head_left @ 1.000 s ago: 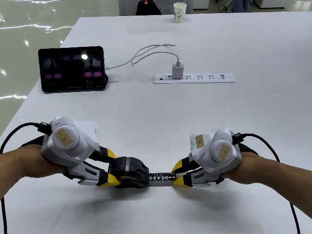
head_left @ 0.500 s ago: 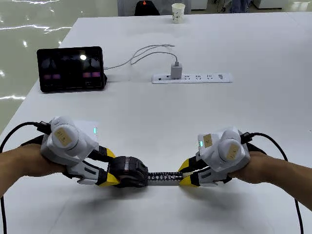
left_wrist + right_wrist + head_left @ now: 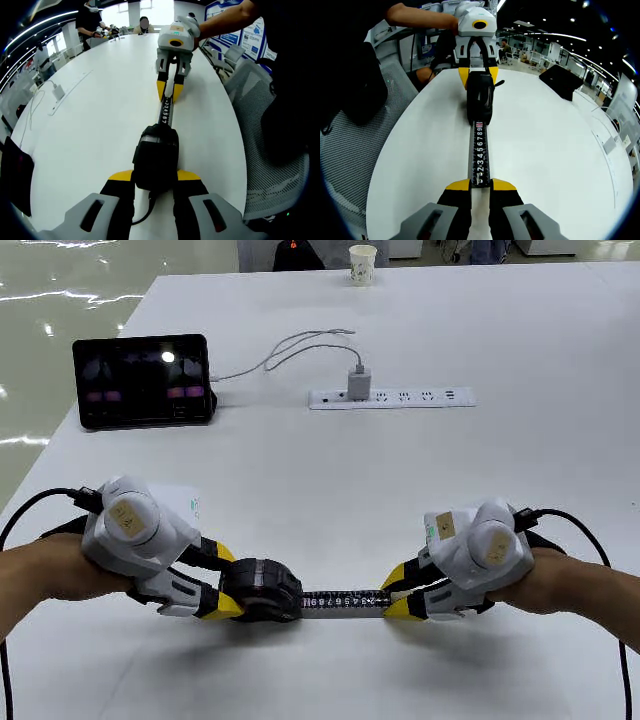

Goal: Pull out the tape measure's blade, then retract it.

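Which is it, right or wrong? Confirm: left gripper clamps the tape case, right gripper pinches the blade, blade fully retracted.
Wrong: the blade is partly pulled out, numbers showing in the right gripper view. The left gripper clamps the case and the right gripper pinches the blade.

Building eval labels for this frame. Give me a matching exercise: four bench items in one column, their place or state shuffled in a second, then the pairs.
1. tape measure case
2. blade
3. tablet
4. paper cup

a. at the far edge of the table
b. tip pinched by the right tool
c. gripped by the left tool
d. near the table's left edge

Pairs: 1-c; 2-b; 3-d; 4-a
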`<move>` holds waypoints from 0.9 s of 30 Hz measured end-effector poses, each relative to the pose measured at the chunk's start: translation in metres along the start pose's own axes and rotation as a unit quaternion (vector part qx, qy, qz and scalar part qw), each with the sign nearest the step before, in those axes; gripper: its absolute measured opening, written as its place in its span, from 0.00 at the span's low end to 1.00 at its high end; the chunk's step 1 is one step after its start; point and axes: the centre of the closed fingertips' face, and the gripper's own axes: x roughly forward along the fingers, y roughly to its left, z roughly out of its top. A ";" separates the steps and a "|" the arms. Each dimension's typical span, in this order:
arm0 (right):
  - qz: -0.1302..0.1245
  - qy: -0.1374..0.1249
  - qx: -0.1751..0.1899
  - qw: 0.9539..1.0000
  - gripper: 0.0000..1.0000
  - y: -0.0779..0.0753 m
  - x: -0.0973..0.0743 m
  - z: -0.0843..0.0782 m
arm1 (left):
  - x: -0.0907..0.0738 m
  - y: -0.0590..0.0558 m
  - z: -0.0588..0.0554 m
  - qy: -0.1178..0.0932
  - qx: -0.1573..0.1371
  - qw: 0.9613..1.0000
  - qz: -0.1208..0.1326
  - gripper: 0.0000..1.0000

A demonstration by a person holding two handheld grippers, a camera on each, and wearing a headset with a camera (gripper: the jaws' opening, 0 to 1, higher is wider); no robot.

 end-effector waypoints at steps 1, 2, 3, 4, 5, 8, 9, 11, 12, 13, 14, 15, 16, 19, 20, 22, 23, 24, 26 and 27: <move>-0.001 0.000 0.000 1.000 0.08 0.000 -0.001 -0.001 | 0.000 0.000 0.000 0.000 0.000 1.000 0.000 0.23; -0.001 0.001 0.001 1.000 0.08 0.000 -0.002 -0.002 | 0.000 0.000 0.000 0.000 0.000 1.000 0.000 0.23; -0.002 0.002 0.001 1.000 0.08 0.000 -0.003 -0.003 | 0.000 0.000 0.000 0.000 0.000 1.000 0.000 0.23; -0.001 0.002 0.001 1.000 0.08 0.000 -0.003 -0.004 | 0.000 0.000 0.000 0.001 0.000 1.000 0.000 0.23; -0.002 0.003 0.001 1.000 0.08 0.000 -0.005 -0.005 | 0.000 0.000 0.000 0.001 0.000 1.000 0.000 0.23; -0.003 0.005 0.002 1.000 0.08 0.000 -0.007 -0.009 | 0.000 0.000 0.000 0.001 -0.001 1.000 0.000 0.23; -0.003 0.005 0.003 1.000 0.08 0.000 -0.008 -0.009 | 0.000 0.000 0.000 0.001 -0.001 1.000 0.000 0.23; -0.003 0.007 0.002 1.000 0.08 0.000 -0.010 -0.012 | 0.000 0.000 0.000 0.001 -0.001 1.000 0.000 0.23; -0.004 0.007 0.003 1.000 0.08 0.000 -0.012 -0.013 | 0.000 0.000 -0.001 0.001 -0.001 1.000 0.000 0.23; -0.004 0.008 0.003 1.000 0.08 0.000 -0.013 -0.014 | 0.000 0.000 -0.001 0.001 -0.001 1.000 0.000 0.23; -0.004 0.008 0.003 1.000 0.08 -0.001 -0.013 -0.015 | 0.000 0.000 -0.001 0.001 -0.001 1.000 0.000 0.23; -0.004 0.009 0.004 1.000 0.08 -0.001 -0.015 -0.016 | 0.000 0.001 -0.001 0.001 -0.001 1.000 0.000 0.23; -0.004 0.010 0.004 1.000 0.08 -0.001 -0.015 -0.017 | 0.000 0.001 -0.001 0.001 -0.001 1.000 0.000 0.23; -0.005 0.012 0.005 1.000 0.08 -0.002 -0.019 -0.021 | 0.000 0.001 -0.001 0.001 -0.002 1.000 0.000 0.23; -0.006 0.013 0.006 1.000 0.08 -0.002 -0.020 -0.022 | 0.001 0.001 -0.001 0.001 -0.002 1.000 0.000 0.23; -0.006 0.015 0.006 1.000 0.08 -0.003 -0.023 -0.025 | 0.001 0.002 -0.002 0.001 -0.002 1.000 0.000 0.23; -0.007 0.016 0.006 1.000 0.08 -0.003 -0.024 -0.026 | 0.001 0.002 -0.002 0.001 -0.003 1.000 0.000 0.23; -0.007 0.016 0.007 1.000 0.08 -0.003 -0.025 -0.027 | 0.001 0.002 -0.002 0.000 -0.002 1.000 0.000 0.23; -0.007 0.018 0.007 1.000 0.08 -0.003 -0.027 -0.030 | 0.002 0.004 -0.004 0.001 -0.003 1.000 0.000 0.23; -0.007 0.019 0.007 1.000 0.08 -0.003 -0.028 -0.031 | 0.002 0.004 -0.004 0.001 -0.002 1.000 0.000 0.23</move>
